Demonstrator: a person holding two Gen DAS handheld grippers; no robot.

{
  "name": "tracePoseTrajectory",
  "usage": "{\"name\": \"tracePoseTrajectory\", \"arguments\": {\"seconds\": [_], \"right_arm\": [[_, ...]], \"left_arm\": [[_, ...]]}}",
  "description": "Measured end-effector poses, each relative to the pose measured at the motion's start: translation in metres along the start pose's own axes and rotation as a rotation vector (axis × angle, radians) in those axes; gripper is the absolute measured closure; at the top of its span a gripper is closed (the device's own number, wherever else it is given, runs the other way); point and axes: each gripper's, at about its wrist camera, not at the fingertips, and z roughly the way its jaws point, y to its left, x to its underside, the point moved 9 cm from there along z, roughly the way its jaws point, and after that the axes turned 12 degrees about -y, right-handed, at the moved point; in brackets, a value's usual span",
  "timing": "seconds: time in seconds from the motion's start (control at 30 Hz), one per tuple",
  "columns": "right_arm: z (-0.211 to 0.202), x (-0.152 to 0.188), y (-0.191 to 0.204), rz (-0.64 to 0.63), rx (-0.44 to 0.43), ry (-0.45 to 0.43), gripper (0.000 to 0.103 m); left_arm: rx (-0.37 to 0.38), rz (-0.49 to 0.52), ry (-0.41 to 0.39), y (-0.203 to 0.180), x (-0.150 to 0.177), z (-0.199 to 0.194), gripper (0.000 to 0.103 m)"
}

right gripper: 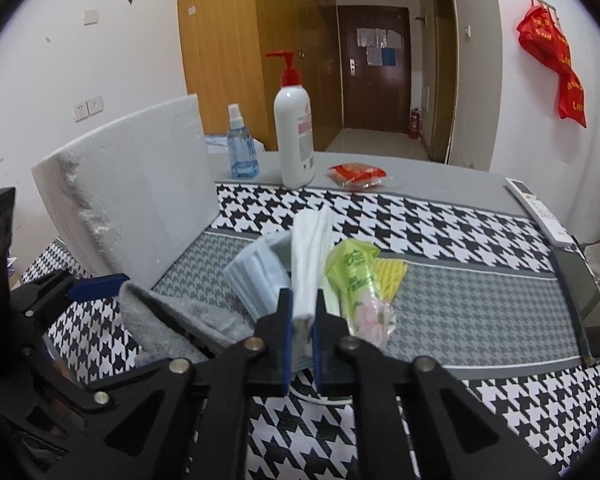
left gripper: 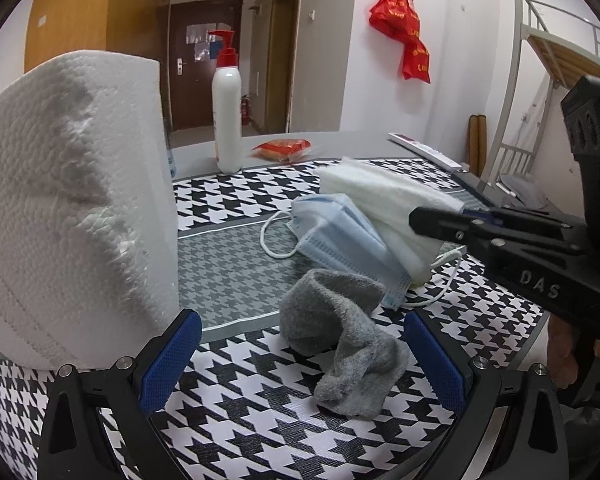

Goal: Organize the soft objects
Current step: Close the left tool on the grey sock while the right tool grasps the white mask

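Observation:
A crumpled grey sock [left gripper: 342, 340] lies on the houndstooth mat between the fingers of my open left gripper [left gripper: 304, 360]; it also shows at the lower left of the right wrist view [right gripper: 168, 328]. My right gripper [right gripper: 302, 320] is shut on a folded white cloth [right gripper: 310, 256], which also shows in the left wrist view [left gripper: 384, 204] with the right gripper [left gripper: 432, 222] on it. A blue face mask [left gripper: 340, 236] lies partly under the cloth; it also shows in the right wrist view [right gripper: 256, 276]. A green tissue pack [right gripper: 356, 284] and a yellow cloth [right gripper: 392, 278] lie beside the white cloth.
A white foam block [left gripper: 68, 200] stands upright at the left of the mat. A white pump bottle [left gripper: 228, 116], a blue spray bottle [right gripper: 242, 148] and a red snack packet [left gripper: 284, 148] stand behind. A remote [right gripper: 538, 210] and a phone [right gripper: 584, 300] lie at the right edge.

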Motion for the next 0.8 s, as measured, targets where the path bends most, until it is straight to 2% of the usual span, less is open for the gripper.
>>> {"name": "tracePoseTrajectory", "arguments": {"seconds": [0.17,0.33,0.4,0.47,0.73,0.8], "right_arm": [[-0.013,-0.006,-0.004,0.0,0.003,-0.028,0.093],[-0.021,-0.009,-0.008,0.008,0.008,-0.039,0.093],[-0.024,-0.01,-0.009,0.012,0.01,-0.045,0.093],[-0.027,-0.01,-0.01,0.016,0.007,-0.049,0.093],[-0.038,-0.013,-0.013,0.029,0.005,-0.071,0.093],[-0.04,-0.013,-0.014,0.032,0.005,-0.075,0.093]], "left_arm": [[0.008,0.016,0.028,-0.007,0.003,0.008,0.002],[0.002,0.01,0.053,-0.004,0.006,0.012,0.015],[0.011,0.008,0.062,-0.006,0.007,0.013,0.027],[0.021,0.008,0.07,-0.008,0.007,0.016,0.028],[0.017,0.046,0.098,-0.015,0.012,0.02,0.053],[0.03,0.047,0.11,-0.018,0.013,0.021,0.068]]}}
